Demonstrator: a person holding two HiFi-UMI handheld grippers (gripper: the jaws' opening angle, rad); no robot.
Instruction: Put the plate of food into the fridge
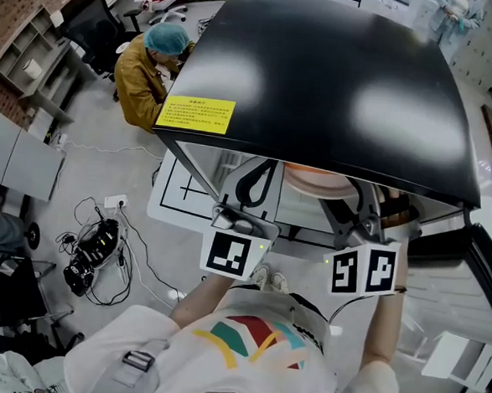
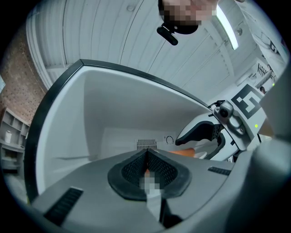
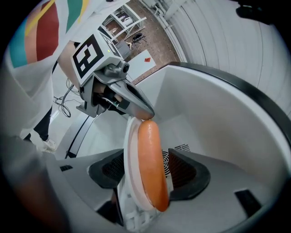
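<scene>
The plate (image 3: 131, 154) with its sausage (image 3: 150, 168) sits edge-on between the fingers of the right gripper (image 3: 149, 159), which are spread wide and seem not to press it, likely to release it inside the fridge (image 1: 321, 79). Beyond those fingertips, the fingers of the left gripper (image 3: 142, 110) pinch the plate's far rim, probably to steady it.

Fridge interior (image 3: 218, 118) stands open ahead — black top (image 1: 321, 79) overhangs.
</scene>
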